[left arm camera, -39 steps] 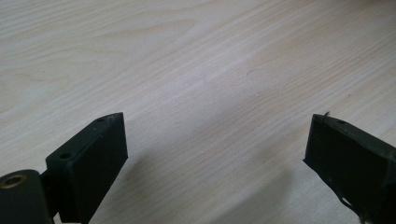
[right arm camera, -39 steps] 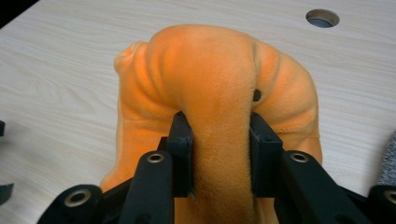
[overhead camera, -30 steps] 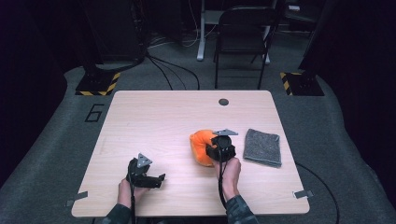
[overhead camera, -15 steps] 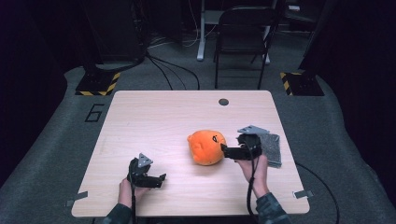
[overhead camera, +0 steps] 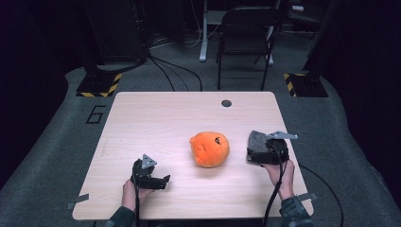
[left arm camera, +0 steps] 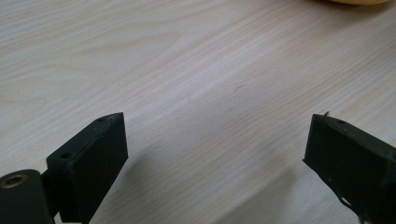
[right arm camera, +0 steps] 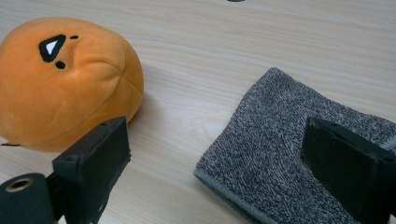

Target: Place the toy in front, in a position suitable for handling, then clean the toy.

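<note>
The right gripper (right arm camera: 212,161) hangs with jaws spread wide over the near-left corner of the grey cloth (right arm camera: 299,154), holding nothing. To take the cloth well, it seems best to lower until one jaw slips under the hemmed edge just ahead, then close on the corner, keeping clear of the orange plush toy (right arm camera: 65,84) to its left. The cloth is a folded, speckled terry piece lying flat on the surface (right arm camera: 261,42). The left gripper (left arm camera: 215,154) rests open and empty over bare wood.

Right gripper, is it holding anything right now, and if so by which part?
Nothing is held. The right gripper has its jaws open above the grey towel, beside the orange plush toy.
</note>
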`<action>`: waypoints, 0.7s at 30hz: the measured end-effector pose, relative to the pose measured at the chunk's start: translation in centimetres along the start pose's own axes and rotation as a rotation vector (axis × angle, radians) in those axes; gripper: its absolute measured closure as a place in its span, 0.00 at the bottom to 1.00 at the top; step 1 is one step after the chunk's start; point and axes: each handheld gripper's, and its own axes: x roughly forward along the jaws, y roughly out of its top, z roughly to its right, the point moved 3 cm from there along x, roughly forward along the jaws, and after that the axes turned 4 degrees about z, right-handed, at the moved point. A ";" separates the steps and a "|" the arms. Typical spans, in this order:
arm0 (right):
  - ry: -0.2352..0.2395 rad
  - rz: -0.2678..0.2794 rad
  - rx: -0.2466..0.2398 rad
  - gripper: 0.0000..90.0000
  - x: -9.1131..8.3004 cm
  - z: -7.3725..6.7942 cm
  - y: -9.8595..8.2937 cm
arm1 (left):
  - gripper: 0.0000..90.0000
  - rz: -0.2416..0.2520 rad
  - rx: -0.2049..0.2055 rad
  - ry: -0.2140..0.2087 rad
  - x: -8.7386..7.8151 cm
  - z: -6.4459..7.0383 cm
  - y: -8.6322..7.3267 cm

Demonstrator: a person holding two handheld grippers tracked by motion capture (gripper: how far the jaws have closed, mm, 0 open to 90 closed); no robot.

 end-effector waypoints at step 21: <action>-0.033 -0.041 0.016 0.09 0.9 2.9 -0.6 | 0.17 0.107 0.070 -0.162 2.6 6.2 6.3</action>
